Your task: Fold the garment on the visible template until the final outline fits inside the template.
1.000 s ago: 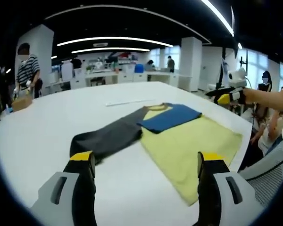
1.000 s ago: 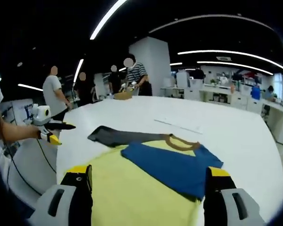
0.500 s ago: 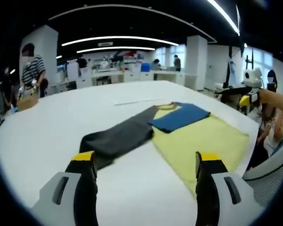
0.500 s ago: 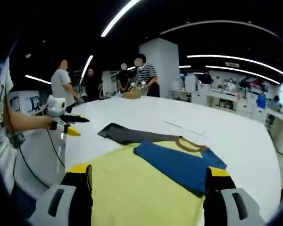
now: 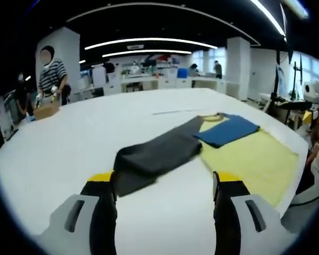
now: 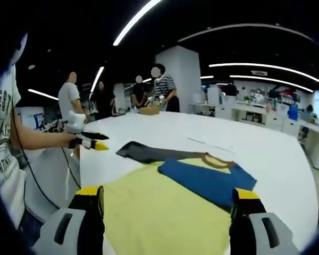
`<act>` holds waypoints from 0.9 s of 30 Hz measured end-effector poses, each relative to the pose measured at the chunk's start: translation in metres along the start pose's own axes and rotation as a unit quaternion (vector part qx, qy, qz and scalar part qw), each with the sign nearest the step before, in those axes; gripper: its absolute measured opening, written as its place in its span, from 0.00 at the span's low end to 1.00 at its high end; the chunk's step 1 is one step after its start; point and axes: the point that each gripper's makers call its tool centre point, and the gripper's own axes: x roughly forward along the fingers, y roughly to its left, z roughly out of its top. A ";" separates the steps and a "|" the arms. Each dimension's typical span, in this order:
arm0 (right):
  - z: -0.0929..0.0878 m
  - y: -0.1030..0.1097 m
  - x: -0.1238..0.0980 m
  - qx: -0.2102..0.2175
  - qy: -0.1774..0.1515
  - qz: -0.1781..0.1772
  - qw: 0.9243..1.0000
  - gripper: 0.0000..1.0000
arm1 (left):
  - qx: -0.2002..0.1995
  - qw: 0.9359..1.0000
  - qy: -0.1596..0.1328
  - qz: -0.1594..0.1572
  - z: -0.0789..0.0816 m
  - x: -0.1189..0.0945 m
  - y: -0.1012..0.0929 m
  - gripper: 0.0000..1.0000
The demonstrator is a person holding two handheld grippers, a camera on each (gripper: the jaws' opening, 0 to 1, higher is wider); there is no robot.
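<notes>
- Where it lies flat on the white tabletop (image 5: 69,138), the garment (image 5: 255,159) shows a yellow body, a blue sleeve (image 6: 202,180) folded across the chest and a grey sleeve (image 5: 154,159) stretched outward.
- Yellow hem near the tabletop edge; wide bare surface beyond the grey sleeve.
- Left hand-held gripper (image 5: 163,183): jaws spread, holding nothing, just short of the grey cuff.
- Right hand-held gripper (image 6: 167,199): jaws spread, holding nothing, over the yellow body.

garment (image 5: 239,154): short-sleeved shirt, yellow body, brown collar | state: laid flat on white table (image 5: 69,149) | blue sleeve (image 6: 204,180): folded inward over the yellow body | dark grey sleeve (image 5: 154,156): extended outward, flat on the table
</notes>
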 end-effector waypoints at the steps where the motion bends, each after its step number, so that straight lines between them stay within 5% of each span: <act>1: 0.000 0.000 -0.001 0.001 0.000 -0.001 1.000 0.99 | -0.006 1.000 0.001 0.006 -0.001 0.001 0.004 0.65; 18: 0.000 -0.012 -0.010 0.002 0.001 -0.026 1.000 0.99 | -0.053 0.993 0.050 0.092 -0.042 0.025 0.059 0.36; 27: -0.003 -0.021 -0.013 -0.002 0.006 -0.043 0.999 0.99 | -0.062 0.989 0.070 0.113 -0.060 0.037 0.068 0.24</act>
